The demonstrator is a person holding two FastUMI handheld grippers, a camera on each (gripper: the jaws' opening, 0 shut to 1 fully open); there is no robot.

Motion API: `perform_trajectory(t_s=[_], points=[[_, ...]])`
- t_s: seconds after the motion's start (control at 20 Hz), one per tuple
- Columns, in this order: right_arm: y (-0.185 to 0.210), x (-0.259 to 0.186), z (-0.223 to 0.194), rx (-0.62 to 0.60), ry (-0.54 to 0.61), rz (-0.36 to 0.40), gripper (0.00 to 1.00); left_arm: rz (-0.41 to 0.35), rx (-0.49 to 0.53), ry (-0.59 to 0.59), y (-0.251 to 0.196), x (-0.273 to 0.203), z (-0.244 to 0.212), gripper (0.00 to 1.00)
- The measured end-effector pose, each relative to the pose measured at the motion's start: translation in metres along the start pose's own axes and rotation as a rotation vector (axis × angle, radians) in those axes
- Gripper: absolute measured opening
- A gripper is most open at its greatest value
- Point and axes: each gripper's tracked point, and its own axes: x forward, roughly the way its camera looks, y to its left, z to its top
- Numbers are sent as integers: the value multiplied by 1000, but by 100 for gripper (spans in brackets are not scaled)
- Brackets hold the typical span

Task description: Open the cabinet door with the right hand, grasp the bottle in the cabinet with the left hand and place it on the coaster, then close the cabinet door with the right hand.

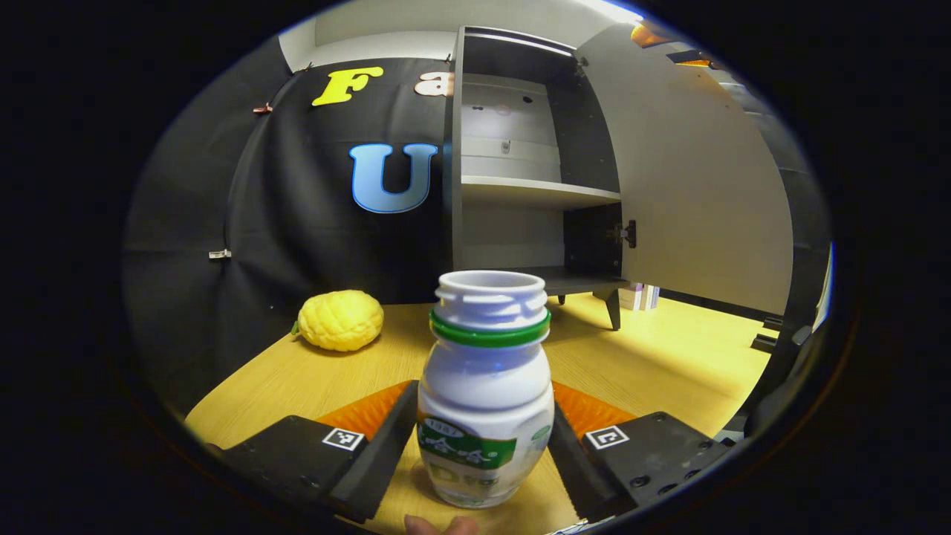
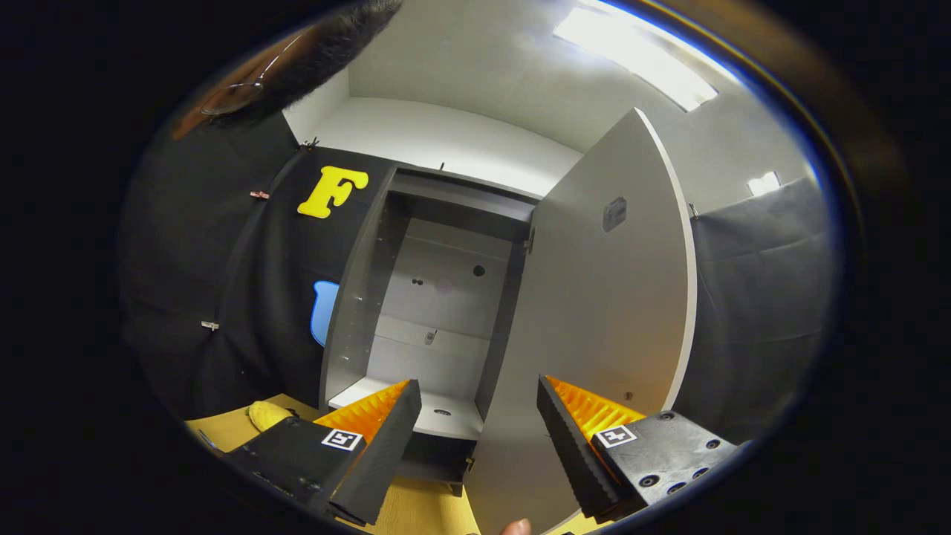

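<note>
Bottle (image 1: 484, 394) clamped upright in left gripper (image 1: 484, 438); right gripper (image 2: 479, 416) spread before cabinet door (image 2: 602, 297).

Each gripper carries two wedge-shaped fingers (image 1: 386, 438) with ribbed inner faces, mounted on blocky bases. Every base bears a small square black-and-white marker (image 1: 343, 438), and round screws (image 1: 654, 475) dot the base at lower right of the frame. The right gripper (image 2: 479, 438) has the same markers (image 2: 614, 435) and screws (image 2: 672, 487).
</note>
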Motion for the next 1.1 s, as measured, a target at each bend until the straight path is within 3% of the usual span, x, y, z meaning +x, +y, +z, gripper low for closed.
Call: perform_trajectory(t_s=[0.4,0.8,1.1], points=[[3,1,-9,37,24,9,97,11,-4,-7,-5,-16,42,94],[13,-1,-12,120,41,101,97,92,-26,-46,5,-43,165,94],[-11,-9,-19,191,99,98,97,139,-17,-59,1,-59,247,93]])
